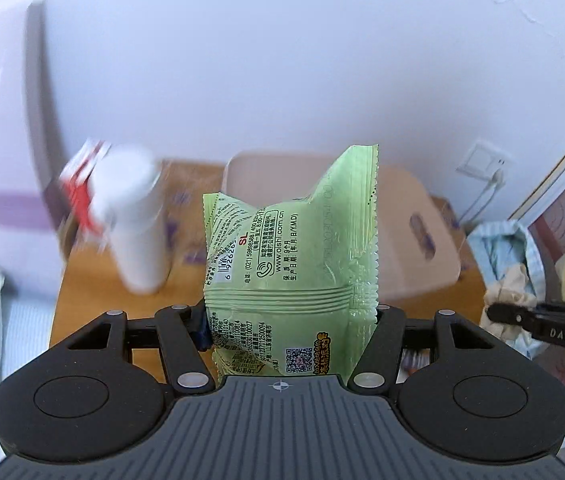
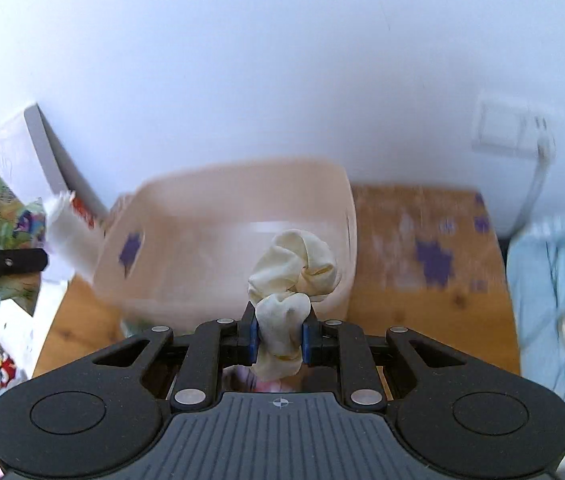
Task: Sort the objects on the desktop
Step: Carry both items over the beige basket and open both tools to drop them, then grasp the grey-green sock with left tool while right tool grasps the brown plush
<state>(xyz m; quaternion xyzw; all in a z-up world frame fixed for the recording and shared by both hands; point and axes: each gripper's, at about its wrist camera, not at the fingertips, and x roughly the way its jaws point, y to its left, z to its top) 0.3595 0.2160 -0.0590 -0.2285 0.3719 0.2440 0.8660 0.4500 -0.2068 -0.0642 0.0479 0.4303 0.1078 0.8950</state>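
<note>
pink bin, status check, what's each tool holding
Left tool shut on green snack packet. Right tool shut on cream cloth, just before pink bin. White bottle stands left of bin.

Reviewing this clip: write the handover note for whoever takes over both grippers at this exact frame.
Left gripper: shut on the green snack packet, held up over the wooden table.
Right gripper: shut on the cream cloth, held in front of the pink bin.
The bin stands on the table by the wall; its inside is too blurred to tell what it holds. A white bottle stands left of it.
Done: both items picked up.
Left: neither item is released yet; likely place each, then deal with the bottle.
</note>
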